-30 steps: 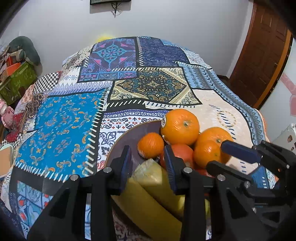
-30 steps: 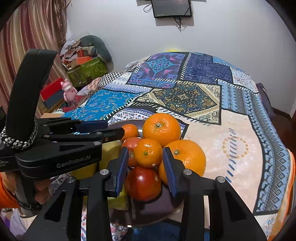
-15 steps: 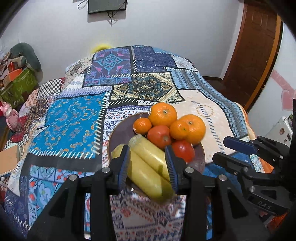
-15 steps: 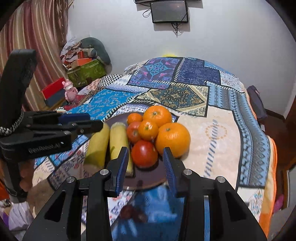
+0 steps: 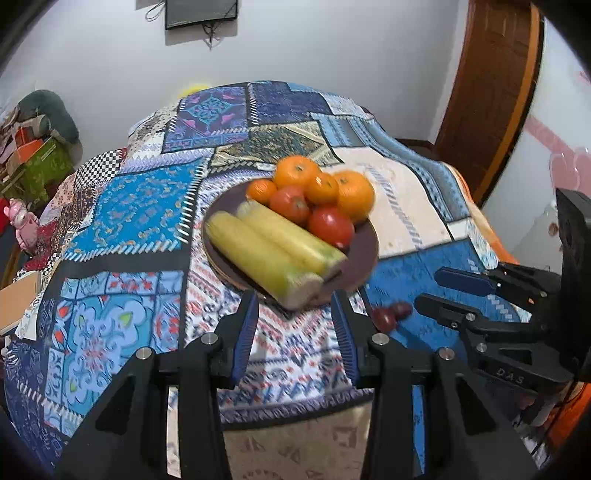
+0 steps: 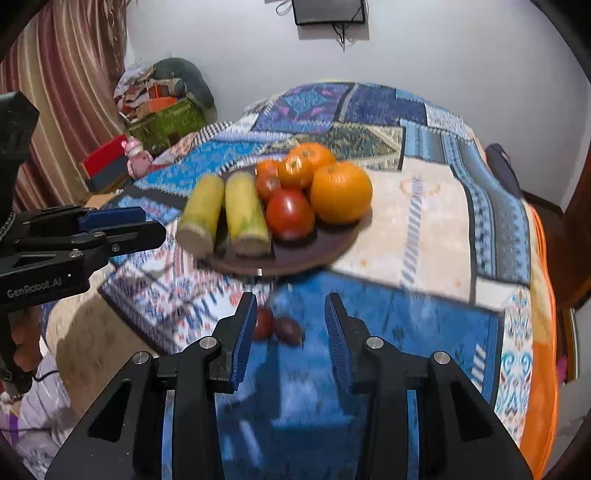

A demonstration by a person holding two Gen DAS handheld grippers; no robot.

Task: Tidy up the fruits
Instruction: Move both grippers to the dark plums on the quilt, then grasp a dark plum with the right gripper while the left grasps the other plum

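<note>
Fruits heaped (two strays beside) on plate.

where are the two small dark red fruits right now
In the right wrist view the two small dark red fruits lie on the blue quilt patch, just before the plate's near rim.

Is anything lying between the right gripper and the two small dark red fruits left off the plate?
Nothing visible: the right gripper is open and empty above the small dark red fruits, on bare blanket just short of the plate.

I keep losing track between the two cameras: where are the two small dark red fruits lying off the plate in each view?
Left wrist: small dark red fruits right of centre, on the blanket below the plate.
Right wrist: lower centre, on the blue patch.
Shared landmark: wall screen.
</note>
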